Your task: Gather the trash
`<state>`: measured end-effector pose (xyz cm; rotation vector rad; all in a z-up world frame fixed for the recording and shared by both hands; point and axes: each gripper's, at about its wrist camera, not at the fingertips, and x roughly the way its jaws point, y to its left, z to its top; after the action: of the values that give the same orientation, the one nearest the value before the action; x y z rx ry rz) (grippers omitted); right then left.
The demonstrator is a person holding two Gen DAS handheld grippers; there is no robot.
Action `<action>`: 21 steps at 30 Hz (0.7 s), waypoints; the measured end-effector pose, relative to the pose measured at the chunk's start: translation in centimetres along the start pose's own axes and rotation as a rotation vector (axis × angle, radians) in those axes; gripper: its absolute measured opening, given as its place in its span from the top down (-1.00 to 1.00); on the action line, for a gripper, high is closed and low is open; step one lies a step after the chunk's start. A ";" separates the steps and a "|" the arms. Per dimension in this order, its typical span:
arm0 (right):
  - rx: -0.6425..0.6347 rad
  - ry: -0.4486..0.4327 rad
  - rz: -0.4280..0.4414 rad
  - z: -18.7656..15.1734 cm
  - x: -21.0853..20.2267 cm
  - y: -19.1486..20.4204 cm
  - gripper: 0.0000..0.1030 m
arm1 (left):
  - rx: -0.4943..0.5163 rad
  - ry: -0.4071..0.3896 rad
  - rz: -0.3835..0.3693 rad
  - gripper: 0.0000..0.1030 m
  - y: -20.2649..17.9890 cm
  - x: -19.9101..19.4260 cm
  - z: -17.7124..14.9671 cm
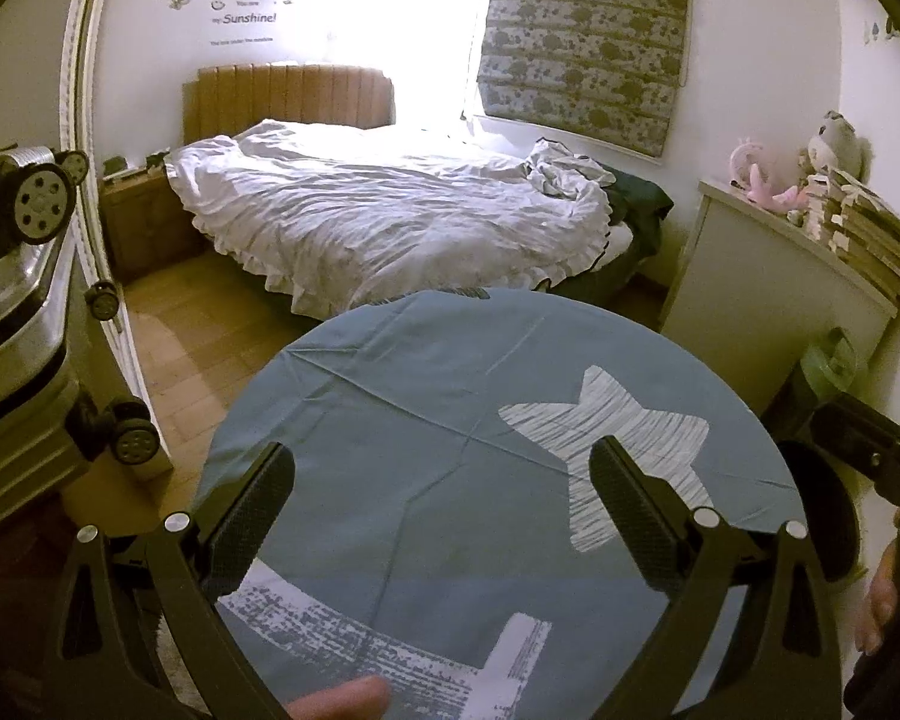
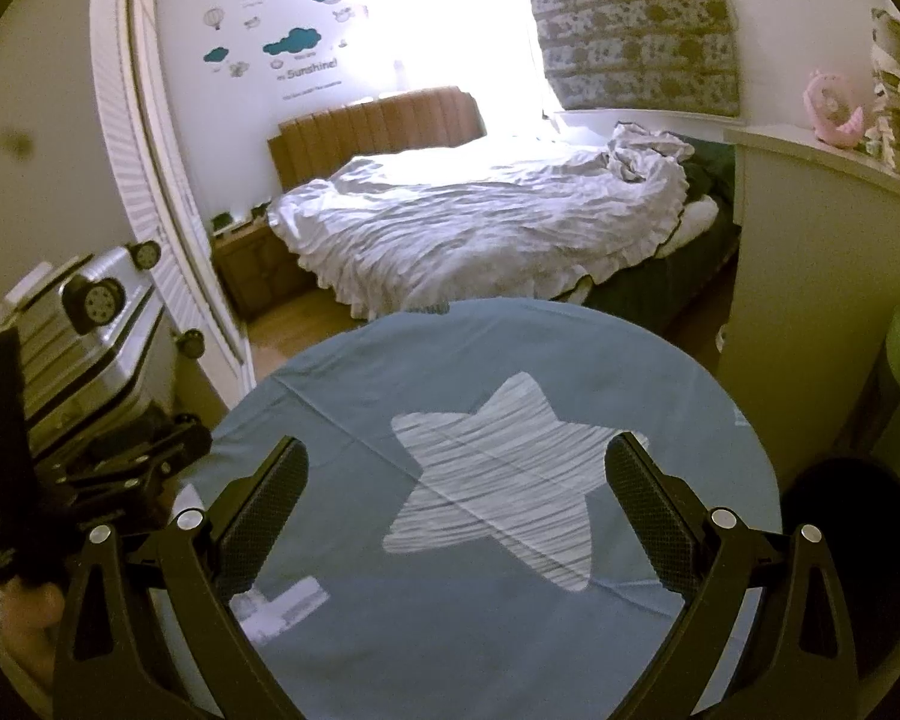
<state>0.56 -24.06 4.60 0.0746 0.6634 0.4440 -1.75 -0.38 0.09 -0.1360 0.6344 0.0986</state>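
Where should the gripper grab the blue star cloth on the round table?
Probably at its edge, where the blue cloth bends over the table rim on the right, coming in from the side. On top it lies flat with only shallow creases, so the open right gripper has nothing to pinch there.

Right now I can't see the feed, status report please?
Left gripper open, empty. Right gripper open, empty. Both over round table with blue star cloth; no trash visible on it. Green bin to the right. Nothing blocking.
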 end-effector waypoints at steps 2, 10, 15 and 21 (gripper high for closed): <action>-0.002 -0.001 0.000 -0.1 -0.1 0.0 -0.90 | 0.000 -0.002 0.002 -0.90 0.0 -0.1 0.0; -0.003 -0.002 -0.001 -0.1 -0.3 0.3 -0.90 | -0.002 -0.002 0.002 -0.90 0.3 -0.1 0.0; -0.004 -0.003 -0.001 0.1 -0.5 0.6 -0.90 | -0.006 -0.005 0.007 -0.90 0.4 -0.4 -0.1; -0.003 -0.003 -0.001 0.1 -0.5 0.6 -0.90 | -0.005 -0.007 0.013 -0.90 0.5 -0.6 -0.2</action>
<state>0.04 -23.73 5.06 0.0719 0.6599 0.4437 -2.45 0.02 0.22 -0.1364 0.6284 0.1132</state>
